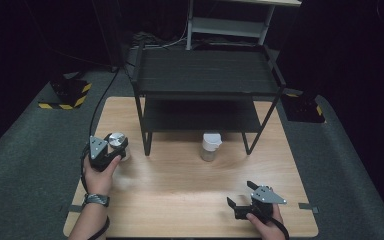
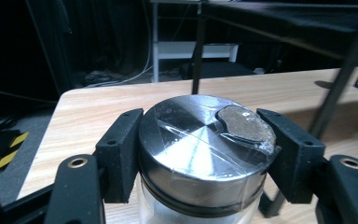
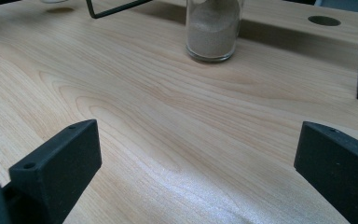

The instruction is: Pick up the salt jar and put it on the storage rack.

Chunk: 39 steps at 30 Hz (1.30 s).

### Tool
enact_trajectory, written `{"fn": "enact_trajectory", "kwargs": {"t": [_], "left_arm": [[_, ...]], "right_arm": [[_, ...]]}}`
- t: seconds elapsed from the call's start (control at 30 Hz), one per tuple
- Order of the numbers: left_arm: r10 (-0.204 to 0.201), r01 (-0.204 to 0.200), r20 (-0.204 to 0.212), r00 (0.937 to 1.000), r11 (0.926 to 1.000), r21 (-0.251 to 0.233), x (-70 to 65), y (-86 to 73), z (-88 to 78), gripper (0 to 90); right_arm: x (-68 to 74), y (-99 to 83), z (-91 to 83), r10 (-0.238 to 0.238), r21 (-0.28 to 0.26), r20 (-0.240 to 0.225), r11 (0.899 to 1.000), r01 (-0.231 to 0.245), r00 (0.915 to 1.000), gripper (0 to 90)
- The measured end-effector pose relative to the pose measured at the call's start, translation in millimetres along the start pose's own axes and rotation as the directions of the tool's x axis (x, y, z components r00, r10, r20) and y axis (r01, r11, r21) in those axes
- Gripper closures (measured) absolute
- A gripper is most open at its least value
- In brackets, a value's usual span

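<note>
- Right tool [image 1: 241,196]: rests low over the near right part of the bench [image 1: 180,190], jaws spread wide with nothing between them. Keep it parked there, clear of the working side.
- Left tool [image 1: 111,151]: closed on the glass jar with the brushed metal lid [image 2: 205,149] at the left side of the bench. In the left gripper view both pads [image 2: 123,149] press on the rim of the lid from opposite sides; the glass body hangs below the grip line.
- Grip check: the hold is on the lid, not the glass. Judged from this, lift straight up and slowly; a loose lid could part from the jar.
- Keep the jar upright during transfer; clear tape crosses the lid, so side slip on the metal is possible.
- Second jar with the white cap [image 1: 211,146]: stands mid-bench, just in front of the black two-tier rack [image 1: 207,75]; it holds a sandy powder.
- Likely destination: a rack shelf. Clear the near frame leg [image 1: 145,132] before moving inward.
</note>
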State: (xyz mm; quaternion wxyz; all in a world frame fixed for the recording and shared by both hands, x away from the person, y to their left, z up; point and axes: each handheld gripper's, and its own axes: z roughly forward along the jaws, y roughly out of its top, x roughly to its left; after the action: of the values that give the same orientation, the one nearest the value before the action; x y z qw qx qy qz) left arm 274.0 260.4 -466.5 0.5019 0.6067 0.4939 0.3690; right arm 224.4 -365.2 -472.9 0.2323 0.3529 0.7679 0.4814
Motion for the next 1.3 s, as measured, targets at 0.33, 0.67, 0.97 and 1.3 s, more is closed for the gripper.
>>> {"fn": "enact_trajectory", "kwargs": {"t": [0.33, 0.67, 0.97, 1.3], "left_arm": [[-0.003, 0.005, 0.049, 0.9988, 0.9994, -0.034, -14.0, -1.0, -17.9, 34.8], [0.016, -0.011, 0.098, 0.9951, 0.9982, -0.058, -32.5, 3.1, -37.8, 34.8], [0.036, -0.024, 0.146, 0.9887, 0.9962, -0.083, -50.6, 8.7, -48.8, 34.8], [0.064, -0.045, 0.203, 0.9771, 0.9945, -0.094, -78.3, 24.1, -50.7, 34.8]], "right_arm": [[-1.7, -0.1, -1.8, 0.006, 0.005, 0.01, 1.0, -0.006, 0.9999, 0.2], [-3.6, -1.5, -4.3, 0.009, 0.003, 0.022, 1.0, -0.009, 0.9997, 0.2], [-5.4, -2.9, -6.4, 0.021, 0.0, 0.027, 1.0, -0.021, 0.9994, 0.2], [-6.6, -3.5, -6.8, 0.032, -0.003, 0.027, 0.999, -0.032, 0.9991, 0.2]]}}
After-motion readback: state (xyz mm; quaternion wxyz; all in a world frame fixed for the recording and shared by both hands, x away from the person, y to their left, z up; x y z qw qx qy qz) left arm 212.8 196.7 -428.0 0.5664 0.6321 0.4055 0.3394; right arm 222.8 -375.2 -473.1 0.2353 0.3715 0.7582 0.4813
